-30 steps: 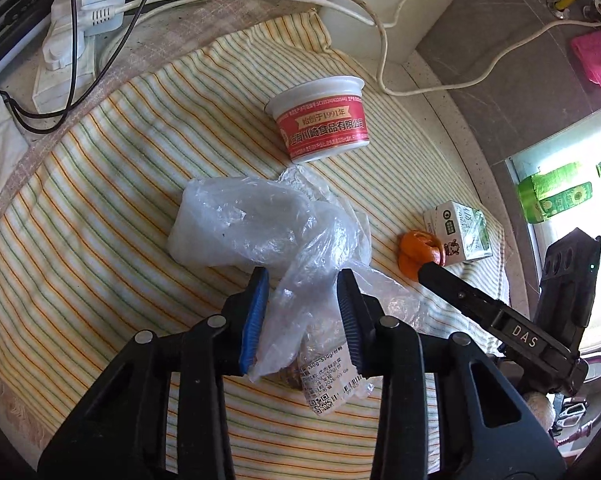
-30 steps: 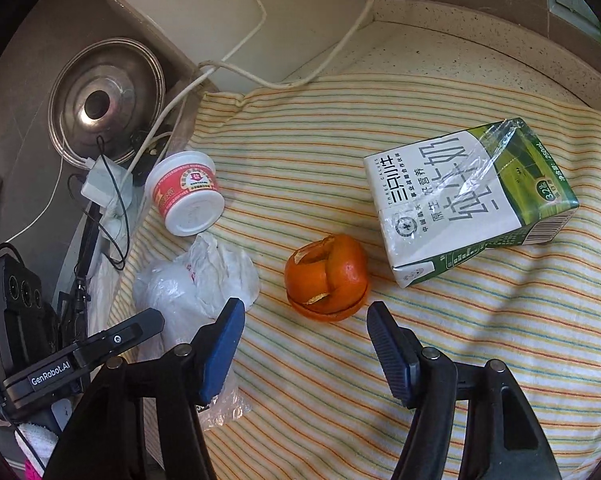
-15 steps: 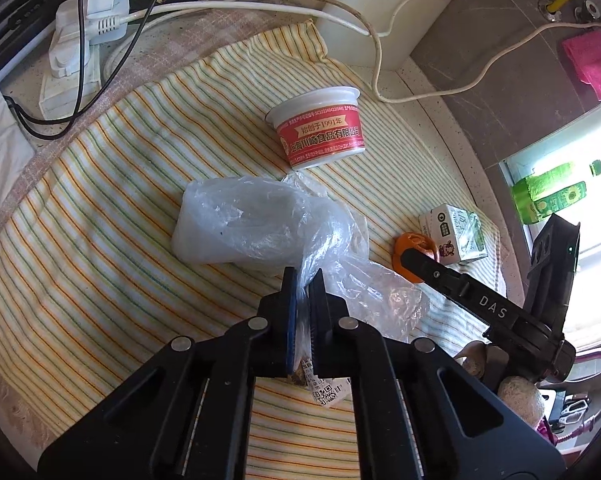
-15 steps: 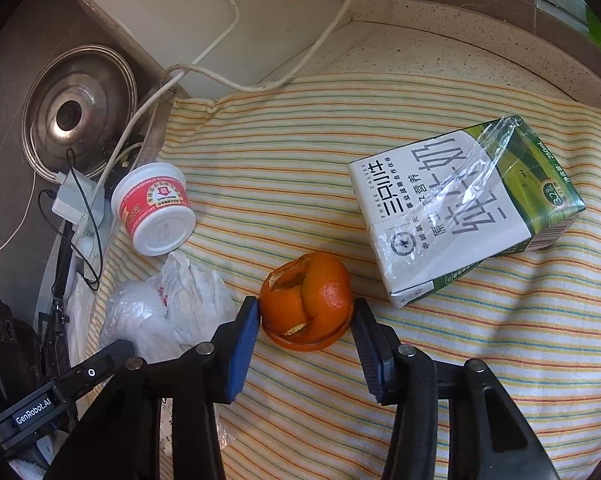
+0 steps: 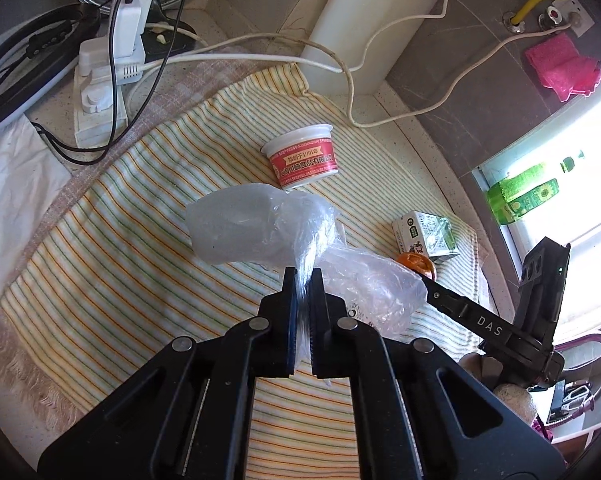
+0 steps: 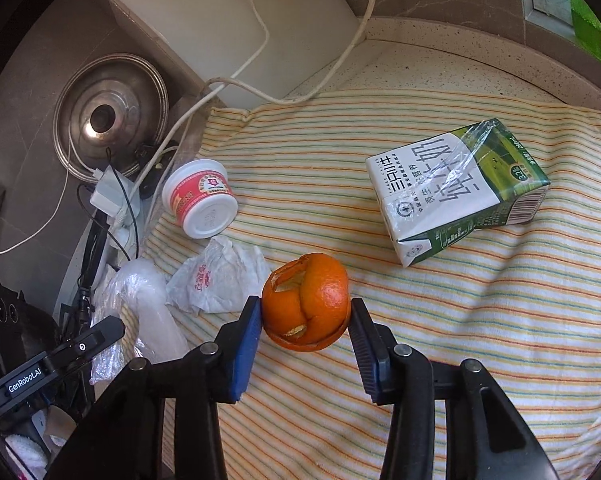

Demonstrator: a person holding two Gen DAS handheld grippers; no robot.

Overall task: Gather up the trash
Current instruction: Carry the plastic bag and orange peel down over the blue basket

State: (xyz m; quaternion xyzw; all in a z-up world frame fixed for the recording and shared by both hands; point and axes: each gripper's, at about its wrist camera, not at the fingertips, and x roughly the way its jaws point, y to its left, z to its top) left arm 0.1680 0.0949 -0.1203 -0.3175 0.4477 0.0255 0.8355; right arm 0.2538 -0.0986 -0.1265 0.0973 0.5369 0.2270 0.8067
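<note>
Trash is mid-pickup: left gripper (image 5: 303, 280) clamped on the plastic bag (image 5: 260, 228), right gripper (image 6: 306, 316) seemingly pinching the orange peel (image 6: 306, 300) beside the milk carton (image 6: 456, 188); next, lift both clear.

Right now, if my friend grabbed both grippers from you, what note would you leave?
Left gripper: shut on the clear plastic bag.
Right gripper: its jaws have just been closing; both pads now press the orange peel.
Red-and-white cup on its side, milk carton and crumpled wrapper lie on the striped cloth.
Done: two pieces gripped.
Left: bin them, then collect the rest. No bin in view.
</note>
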